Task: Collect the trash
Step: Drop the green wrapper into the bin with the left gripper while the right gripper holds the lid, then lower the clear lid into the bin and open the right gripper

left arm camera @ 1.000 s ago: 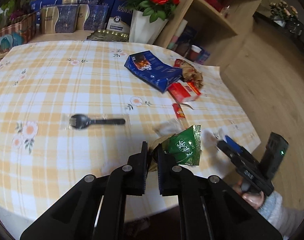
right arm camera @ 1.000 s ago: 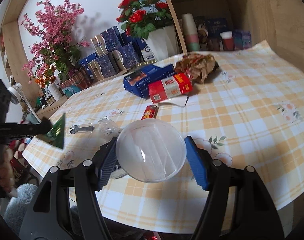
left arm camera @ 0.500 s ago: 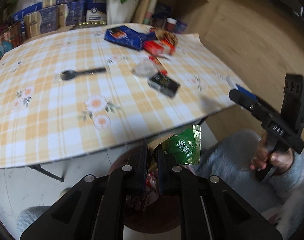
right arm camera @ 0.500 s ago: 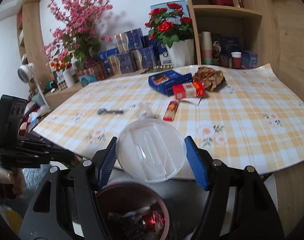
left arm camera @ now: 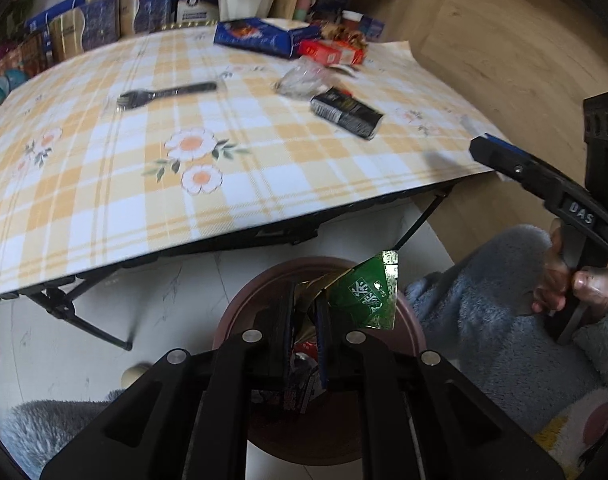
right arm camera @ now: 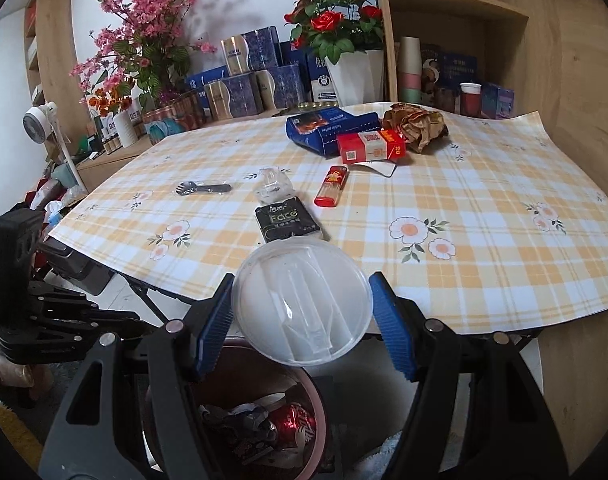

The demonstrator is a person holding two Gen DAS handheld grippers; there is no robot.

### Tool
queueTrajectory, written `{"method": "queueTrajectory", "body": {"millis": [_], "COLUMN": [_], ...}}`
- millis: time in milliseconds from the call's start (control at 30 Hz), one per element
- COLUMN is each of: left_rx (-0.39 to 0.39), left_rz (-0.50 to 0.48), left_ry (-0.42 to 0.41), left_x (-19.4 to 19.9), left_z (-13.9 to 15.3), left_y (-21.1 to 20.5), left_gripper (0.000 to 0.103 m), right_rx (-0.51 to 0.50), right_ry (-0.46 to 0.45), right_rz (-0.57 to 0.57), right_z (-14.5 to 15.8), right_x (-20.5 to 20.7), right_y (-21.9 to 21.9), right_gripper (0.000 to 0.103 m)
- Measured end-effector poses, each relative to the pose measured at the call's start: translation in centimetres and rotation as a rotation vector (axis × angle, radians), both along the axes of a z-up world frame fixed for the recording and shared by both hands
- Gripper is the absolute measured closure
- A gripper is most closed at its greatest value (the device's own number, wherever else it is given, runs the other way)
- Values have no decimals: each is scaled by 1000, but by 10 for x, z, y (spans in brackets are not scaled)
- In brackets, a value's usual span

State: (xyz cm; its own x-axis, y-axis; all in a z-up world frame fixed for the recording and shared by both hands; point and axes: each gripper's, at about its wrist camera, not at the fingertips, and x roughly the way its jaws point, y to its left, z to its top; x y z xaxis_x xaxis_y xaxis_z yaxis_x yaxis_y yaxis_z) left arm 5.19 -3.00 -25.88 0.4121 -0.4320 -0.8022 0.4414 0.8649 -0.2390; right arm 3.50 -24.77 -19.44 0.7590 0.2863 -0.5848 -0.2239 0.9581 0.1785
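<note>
Left wrist view: left gripper (left arm camera: 304, 320), jaws nearly closed, pinches a crumpled green wrapper (left arm camera: 368, 296) directly above the brown waste bin (left arm camera: 240, 312) on the floor beside the bench (left arm camera: 104, 184). Disposal step is judged in hand; next move calls for parting the jaws so the wrapper drops in.

Right wrist view: right gripper (right arm camera: 302, 320), jaws wide, clamps a clear round plastic lid (right arm camera: 302, 300) above the same bin's near edge; it needs centring over the bin before release.
</note>
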Motion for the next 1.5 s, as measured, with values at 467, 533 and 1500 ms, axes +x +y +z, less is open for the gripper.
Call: {"method": "queueTrajectory", "body": {"millis": [467,533,1500], "left_rx": [-21,-37,6], "left_rz": [66,111,474], "left_ry": [-65,-103,-355], "left_x": [-5,-6,-33], "left_z": [12,19,77], "left_y": [7,16,107], "left_gripper": [34,23,6], "right_rx": [-77,-82,-133], "right_ry": [12,15,233], "right_rz": [100,108,248], "right_z": [-6,-7,-69], "right_x": [-4,-5,-5], "right_y": [29,30,117], "right_gripper": [36,36,35]}}
